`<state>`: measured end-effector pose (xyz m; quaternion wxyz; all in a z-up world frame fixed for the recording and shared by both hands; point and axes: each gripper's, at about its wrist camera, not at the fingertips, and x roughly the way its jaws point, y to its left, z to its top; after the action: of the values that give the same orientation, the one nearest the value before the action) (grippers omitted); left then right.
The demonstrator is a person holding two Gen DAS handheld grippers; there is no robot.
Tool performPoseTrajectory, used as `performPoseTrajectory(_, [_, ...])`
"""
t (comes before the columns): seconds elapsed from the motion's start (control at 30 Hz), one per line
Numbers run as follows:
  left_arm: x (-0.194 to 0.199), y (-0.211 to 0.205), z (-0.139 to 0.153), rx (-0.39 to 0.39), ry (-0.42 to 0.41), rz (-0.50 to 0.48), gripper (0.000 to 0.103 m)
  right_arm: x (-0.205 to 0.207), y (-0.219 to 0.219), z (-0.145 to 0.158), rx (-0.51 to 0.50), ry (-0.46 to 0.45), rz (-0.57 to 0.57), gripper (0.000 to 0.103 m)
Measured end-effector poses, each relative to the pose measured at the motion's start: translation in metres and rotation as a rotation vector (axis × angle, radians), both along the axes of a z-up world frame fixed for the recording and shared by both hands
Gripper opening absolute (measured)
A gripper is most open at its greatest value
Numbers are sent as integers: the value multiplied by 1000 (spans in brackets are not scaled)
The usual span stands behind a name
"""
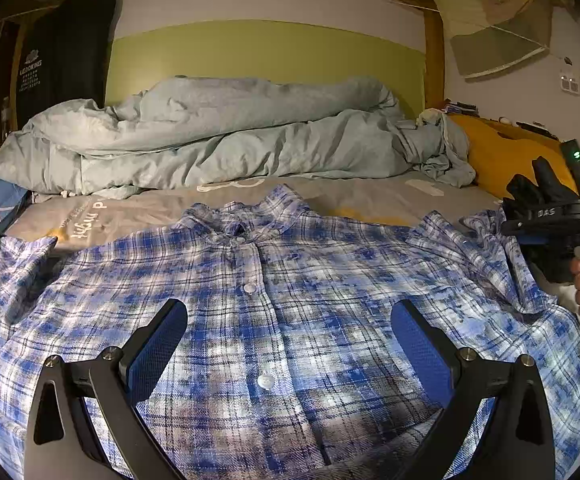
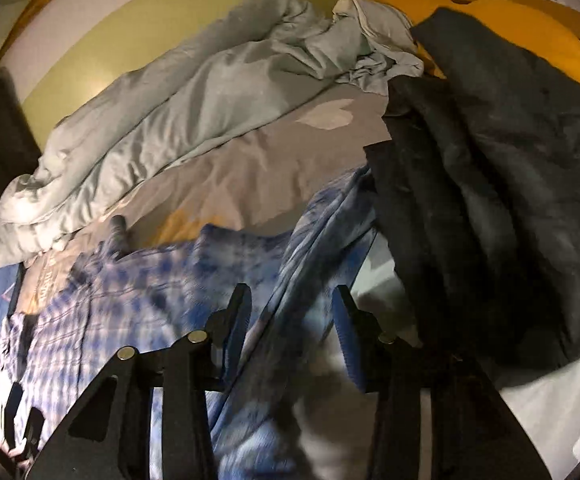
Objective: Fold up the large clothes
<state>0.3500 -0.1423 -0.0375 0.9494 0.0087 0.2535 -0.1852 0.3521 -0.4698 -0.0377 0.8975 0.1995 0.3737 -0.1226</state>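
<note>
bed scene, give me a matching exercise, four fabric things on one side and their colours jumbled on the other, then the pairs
Things:
1. shirt spread flat in front
2. crumpled duvet at the back
3. pile of clothes on the right
4. cover by the far right wall

Colours:
a. mustard yellow
b. blue and white plaid
c. black
d. pale grey-green

Pairs: 1-b, 2-d, 3-c, 4-a
</note>
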Motion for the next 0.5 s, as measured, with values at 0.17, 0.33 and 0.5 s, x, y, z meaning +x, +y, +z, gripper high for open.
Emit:
performPoseTrajectory(0.17, [0, 0, 0, 6, -5, -1, 103, 4, 2, -7, 20, -33, 46, 3])
performPoseTrajectory(0.33, [-4, 5, 3, -7, -23, 3, 103, -12, 30, 14, -32, -138, 153, 2])
performPoseTrajectory(0.5, [-9, 15, 8, -15, -37, 32, 103, -24, 80, 22, -48, -120, 314, 2])
